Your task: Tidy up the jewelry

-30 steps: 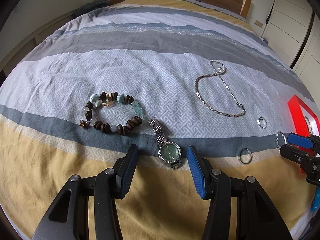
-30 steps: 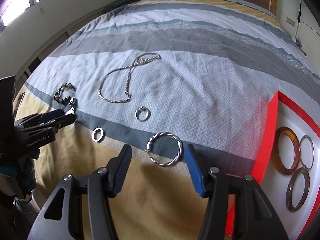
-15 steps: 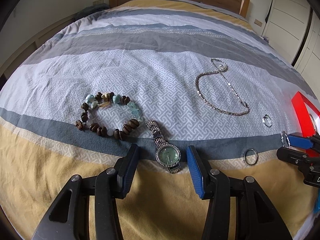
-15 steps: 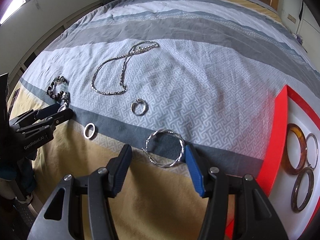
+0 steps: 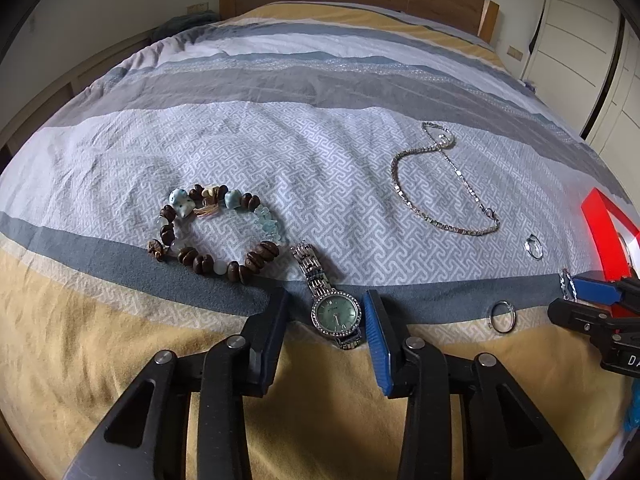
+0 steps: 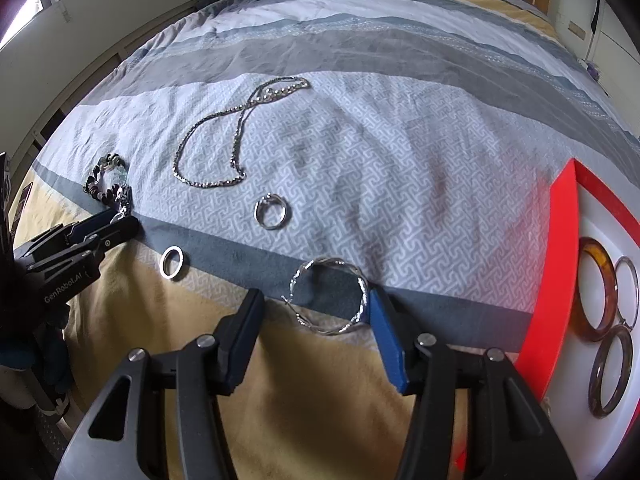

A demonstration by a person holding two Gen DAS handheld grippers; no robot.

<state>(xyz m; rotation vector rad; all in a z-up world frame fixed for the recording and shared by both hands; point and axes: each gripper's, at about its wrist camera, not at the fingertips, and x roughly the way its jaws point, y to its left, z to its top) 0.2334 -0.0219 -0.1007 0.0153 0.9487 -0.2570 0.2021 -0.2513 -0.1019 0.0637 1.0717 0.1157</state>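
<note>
While the left gripper (image 5: 325, 312) brackets the watch (image 5: 335, 312) on the bed (image 5: 280, 140), our fingers have just been closing: blue pad just beside the case, black one apart, no pinch yet. The watch's band runs away from us, along the fingers. Metal links, stone-set bezel, green dial.

In the right view, the right gripper (image 6: 316, 312) stands spread around the twisted-wire hoop (image 6: 329, 296), lying flat; blue finger touches its rim, black one apart. The red tray (image 6: 552, 272) sits just right.
</note>
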